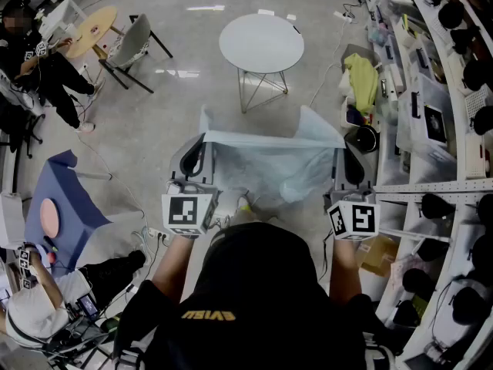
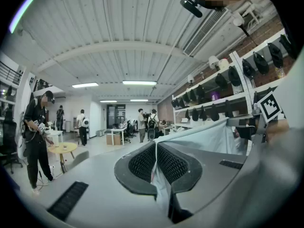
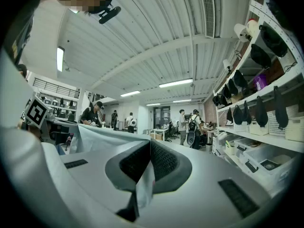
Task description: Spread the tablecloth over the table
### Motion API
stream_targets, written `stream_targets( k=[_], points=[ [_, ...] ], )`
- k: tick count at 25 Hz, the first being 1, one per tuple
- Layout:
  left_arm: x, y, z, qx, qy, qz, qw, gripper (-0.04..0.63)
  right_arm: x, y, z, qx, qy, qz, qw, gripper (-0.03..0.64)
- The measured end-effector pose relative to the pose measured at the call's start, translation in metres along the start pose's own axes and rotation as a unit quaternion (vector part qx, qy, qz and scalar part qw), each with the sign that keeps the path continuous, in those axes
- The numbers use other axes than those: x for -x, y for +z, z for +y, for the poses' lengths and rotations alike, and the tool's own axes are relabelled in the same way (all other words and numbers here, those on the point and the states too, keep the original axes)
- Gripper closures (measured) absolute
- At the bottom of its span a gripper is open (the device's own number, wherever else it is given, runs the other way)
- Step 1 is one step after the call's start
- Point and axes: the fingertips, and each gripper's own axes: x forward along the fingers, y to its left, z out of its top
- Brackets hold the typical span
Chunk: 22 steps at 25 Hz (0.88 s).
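Observation:
A pale blue, thin tablecloth (image 1: pixel 266 160) hangs stretched between my two grippers, held up in front of the person's chest. My left gripper (image 1: pixel 202 141) is shut on its left top corner, and my right gripper (image 1: pixel 337 151) is shut on its right top corner. In the left gripper view the jaws (image 2: pixel 156 161) pinch the cloth, which runs off to the right as a taut sheet (image 2: pixel 209 137). The right gripper view shows its jaws (image 3: pixel 148 167) pinching the cloth, which stretches left (image 3: pixel 102 136). A round white table (image 1: pixel 262 43) stands on the floor beyond the cloth.
A grey chair (image 1: pixel 131 46) and a small wooden table (image 1: pixel 91 29) stand at the far left, near a seated person (image 1: pixel 42 68). A blue table (image 1: pixel 65 206) is at the left. Shelving (image 1: pixel 443 122) with dark headsets lines the right. Cables lie on the floor.

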Motion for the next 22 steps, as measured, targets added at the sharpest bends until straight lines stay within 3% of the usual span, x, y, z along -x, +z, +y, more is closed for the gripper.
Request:
stream_targets(
  k=[5, 10, 22],
  points=[
    [-0.001, 0.006, -0.017, 0.008, -0.015, -0.013, 0.9998, 0.574, 0.018, 0.000, -0.011, -0.003, -0.017, -0.006, 1.000, 0.614],
    [0.010, 0.010, -0.010, 0.014, -0.009, -0.019, 0.9997, 0.574, 0.020, 0.001, 0.000, -0.022, 0.002, -0.002, 1.000, 0.614],
    [0.010, 0.016, -0.005, 0.013, -0.005, -0.028, 0.9995, 0.574, 0.017, 0.007, 0.002, -0.004, 0.001, -0.006, 1.000, 0.614]
  ],
)
